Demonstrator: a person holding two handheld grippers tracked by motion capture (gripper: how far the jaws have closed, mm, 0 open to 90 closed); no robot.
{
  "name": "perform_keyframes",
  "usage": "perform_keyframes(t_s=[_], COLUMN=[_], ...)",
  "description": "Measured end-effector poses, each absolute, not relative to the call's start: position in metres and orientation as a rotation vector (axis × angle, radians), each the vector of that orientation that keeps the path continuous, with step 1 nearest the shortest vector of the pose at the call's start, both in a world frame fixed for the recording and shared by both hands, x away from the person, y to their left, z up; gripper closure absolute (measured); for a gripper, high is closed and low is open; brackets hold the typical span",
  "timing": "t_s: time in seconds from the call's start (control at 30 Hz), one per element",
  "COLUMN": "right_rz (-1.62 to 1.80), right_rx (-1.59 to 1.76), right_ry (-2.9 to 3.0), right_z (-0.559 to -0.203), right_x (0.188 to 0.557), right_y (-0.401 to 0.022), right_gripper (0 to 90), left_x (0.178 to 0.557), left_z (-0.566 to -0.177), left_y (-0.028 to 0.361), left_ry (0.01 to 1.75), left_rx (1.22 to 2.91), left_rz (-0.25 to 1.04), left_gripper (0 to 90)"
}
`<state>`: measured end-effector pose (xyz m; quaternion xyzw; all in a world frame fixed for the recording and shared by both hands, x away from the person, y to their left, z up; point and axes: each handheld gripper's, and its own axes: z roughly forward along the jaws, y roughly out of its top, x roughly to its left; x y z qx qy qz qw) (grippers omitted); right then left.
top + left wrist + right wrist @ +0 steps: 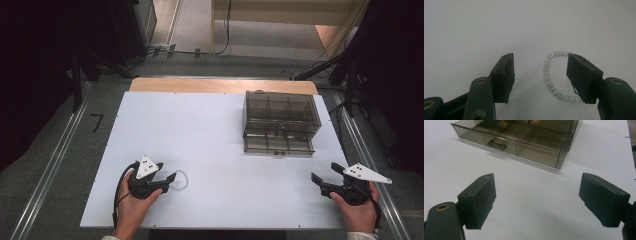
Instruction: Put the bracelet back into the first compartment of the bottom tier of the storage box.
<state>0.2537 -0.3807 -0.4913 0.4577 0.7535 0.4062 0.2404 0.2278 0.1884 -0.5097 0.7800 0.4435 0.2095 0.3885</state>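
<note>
A ring-shaped bracelet of pale beads (179,181) lies flat on the white table sheet (210,135) near the front left. My left gripper (169,172) is low over it with its jaws apart. In the left gripper view the bracelet (546,75) sits between the gripper's (540,58) pads, its right side hidden behind the right-hand pad; neither pad presses on the beads. My right gripper (324,171) rests at the front right, wide open with nothing between its fingers. In the right gripper view that gripper (537,180) faces the drawer box.
A smoky transparent organiser box (280,112) stands at the back right, its lowest drawer (278,145) pulled out toward me. The drawer (524,140) has several bare compartments and a small front handle (496,144). Dark stands and cables surround the table.
</note>
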Motion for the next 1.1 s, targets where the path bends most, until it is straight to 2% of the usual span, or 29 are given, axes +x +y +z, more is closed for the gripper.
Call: perform_keyframes(t_s=[0.1,0.3,0.83,0.9,1.1], right_rz=[1.115,1.112,1.114,1.114,1.117], right_rx=[1.25,1.247,1.246,1.248,1.244], right_ry=[2.063,2.066,2.063,2.063,2.064], right_z=[-0.491,-0.491,-0.491,-0.491,-0.491], right_x=[0.254,0.254,0.254,0.254,0.255], right_y=[-0.38,-0.38,-0.38,-0.38,-0.378], right_gripper=[12.6,12.6,12.7,12.6,12.6], left_x=[0.229,0.232,0.235,0.235,0.237], left_z=[-0.511,-0.514,-0.516,-0.517,-0.518], left_y=[0.187,0.183,0.179,0.177,0.18], left_ry=[1.121,1.106,1.113,1.112,1.119], left_rx=[2.001,2.037,2.063,2.063,2.041], left_rz=[0.529,0.504,0.489,0.481,0.443], left_gripper=[45.5,62.5,76.4,82.0,84.9])
